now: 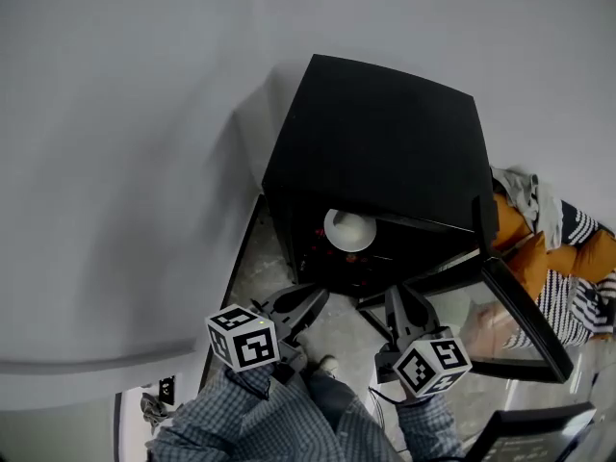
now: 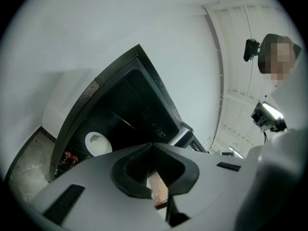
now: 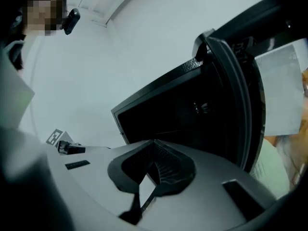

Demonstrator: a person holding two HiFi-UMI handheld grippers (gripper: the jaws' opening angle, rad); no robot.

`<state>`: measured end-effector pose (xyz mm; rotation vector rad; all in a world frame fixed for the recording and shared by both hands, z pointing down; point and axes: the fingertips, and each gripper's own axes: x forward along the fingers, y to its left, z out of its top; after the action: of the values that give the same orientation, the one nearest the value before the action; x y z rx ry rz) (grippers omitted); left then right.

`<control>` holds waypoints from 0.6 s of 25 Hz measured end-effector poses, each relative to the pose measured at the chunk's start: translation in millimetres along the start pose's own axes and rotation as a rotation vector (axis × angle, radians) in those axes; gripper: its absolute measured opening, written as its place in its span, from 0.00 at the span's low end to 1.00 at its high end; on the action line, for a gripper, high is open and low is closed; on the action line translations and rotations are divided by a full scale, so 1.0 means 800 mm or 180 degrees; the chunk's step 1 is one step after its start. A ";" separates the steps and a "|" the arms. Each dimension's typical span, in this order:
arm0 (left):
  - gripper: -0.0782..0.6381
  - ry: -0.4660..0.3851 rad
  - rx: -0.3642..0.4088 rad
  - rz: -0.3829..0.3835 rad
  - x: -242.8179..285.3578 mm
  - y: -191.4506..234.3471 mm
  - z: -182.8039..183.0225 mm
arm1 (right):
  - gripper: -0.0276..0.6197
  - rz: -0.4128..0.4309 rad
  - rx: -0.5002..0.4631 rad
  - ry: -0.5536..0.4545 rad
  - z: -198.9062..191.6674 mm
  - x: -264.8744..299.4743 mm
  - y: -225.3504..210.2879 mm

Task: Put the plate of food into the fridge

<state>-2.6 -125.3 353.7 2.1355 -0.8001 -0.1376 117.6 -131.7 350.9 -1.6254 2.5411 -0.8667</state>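
A black mini fridge (image 1: 385, 133) stands against the white wall with its glass door (image 1: 520, 325) swung open to the right. On a shelf inside it sits a white plate (image 1: 348, 229), which the left gripper view also shows as a plate (image 2: 97, 143) in the dark interior. Both grippers hover in front of the opening, apart from the plate. My left gripper (image 1: 316, 298) is shut and empty, its jaws meeting at the tips (image 2: 153, 146). My right gripper (image 1: 393, 296) is shut and empty too, and its view (image 3: 154, 142) faces the fridge and the door's edge (image 3: 236, 95).
Red items (image 1: 332, 253) lie on a lower level of the fridge, under the plate. Orange and striped fabric (image 1: 558, 248) is piled to the right, behind the door. A speckled floor (image 1: 250, 258) runs along the fridge's left side. Plaid sleeves (image 1: 250, 417) fill the bottom.
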 end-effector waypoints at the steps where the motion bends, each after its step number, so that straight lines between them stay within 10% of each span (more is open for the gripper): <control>1: 0.12 -0.0009 0.0002 -0.0034 -0.001 -0.005 0.002 | 0.05 0.0006 -0.0025 -0.0058 0.005 -0.003 0.001; 15: 0.12 -0.0027 0.0700 -0.0220 -0.011 -0.069 0.025 | 0.05 0.0196 -0.0382 -0.0428 0.048 -0.031 0.031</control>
<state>10.4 -108.3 298.6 2.3724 -0.7763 -0.0984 119.4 -120.5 299.9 -1.5667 2.5794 -0.5894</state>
